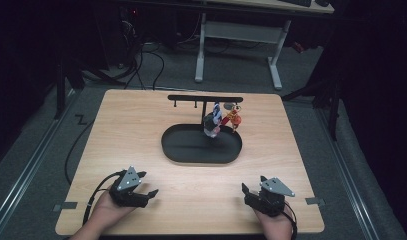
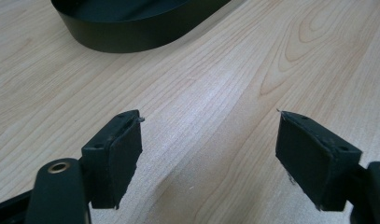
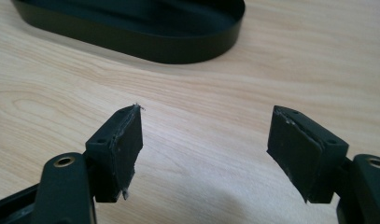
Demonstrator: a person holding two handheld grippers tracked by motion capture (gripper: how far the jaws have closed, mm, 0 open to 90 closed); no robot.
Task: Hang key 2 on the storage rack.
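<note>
A black oval tray [image 1: 176, 150] sits mid-table with a black T-shaped hanger rack [image 1: 205, 99] rising from it. Small colourful trinkets [image 1: 222, 119] hang from the rack's right side, one blue and white, one red and orange. My left gripper [image 1: 150, 194] rests near the front left edge, held in a hand, open with nothing between its jaws; its pads [image 2: 117, 154] stand wide apart over bare wood. My right gripper [image 1: 247, 192] sits near the front right edge, also open and empty, with its pads [image 3: 124, 144] apart. The tray's wall [image 2: 131, 39] [image 3: 169, 44] lies ahead of both.
The wooden table [image 1: 141, 120] has bare room on all sides of the tray. Tape marks [image 1: 65, 206] sit at the front corners. Beyond the table stand a white desk frame [image 1: 241, 35] and cables on grey floor.
</note>
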